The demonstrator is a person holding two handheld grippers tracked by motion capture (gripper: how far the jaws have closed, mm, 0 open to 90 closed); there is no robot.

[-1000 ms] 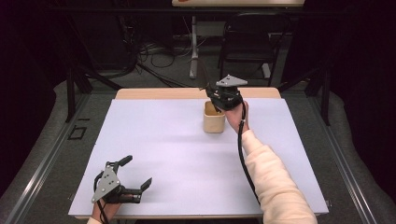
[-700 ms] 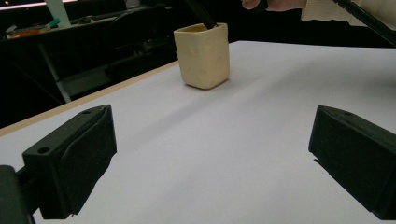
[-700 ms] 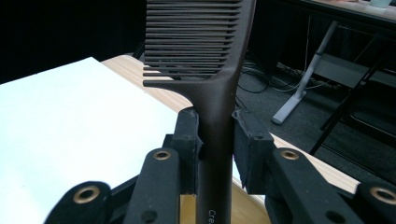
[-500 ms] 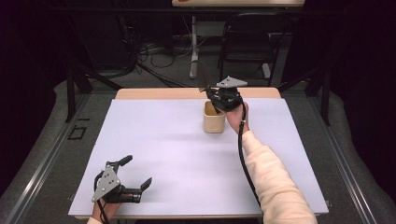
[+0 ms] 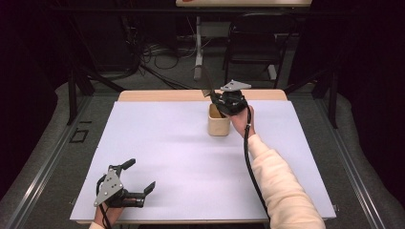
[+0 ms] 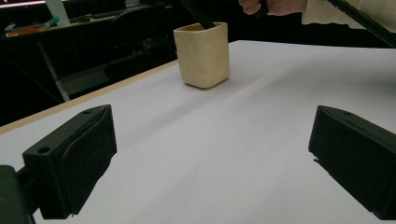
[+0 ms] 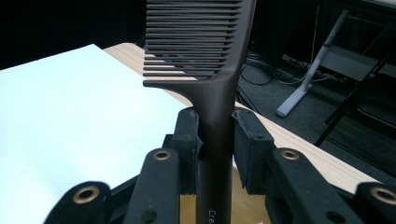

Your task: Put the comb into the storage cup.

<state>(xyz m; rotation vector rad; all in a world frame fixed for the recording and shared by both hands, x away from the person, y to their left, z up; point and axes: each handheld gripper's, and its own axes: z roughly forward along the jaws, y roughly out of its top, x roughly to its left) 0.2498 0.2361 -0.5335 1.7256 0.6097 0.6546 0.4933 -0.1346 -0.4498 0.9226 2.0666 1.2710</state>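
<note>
right gripper (image 5: 216, 95) over cup (image 5: 219, 121) at far middle of table (image 5: 167, 143), near wooden far edge. jaws clamped on handle of dark comb (image 7: 205, 56); in right gripper view, pads (image 7: 189, 140) pressed flat on both sides of handle, teeth end up and above jaws, handle running down toward cup's pale inside. comb upright, slightly tilted in high view, toothed end (image 5: 208, 81) sticking up past gripper. lower end of comb inside cup mouth, seen in left gripper view as dark shaft (image 6: 198, 14) entering cup (image 6: 202, 55); touching bottom or not: cannot tell. cup upright, square-sided, cream, standing on white sheet

left gripper (image 5: 138, 179) at near left corner of table, well apart from cup, lying low over sheet. jaws wide apart, nothing between them; bare white sheet between pads (image 6: 88, 154) in left gripper view. pointed toward cup across table

cable (image 5: 250, 162) from right gripper trailing along sleeve (image 5: 282, 191)
</note>
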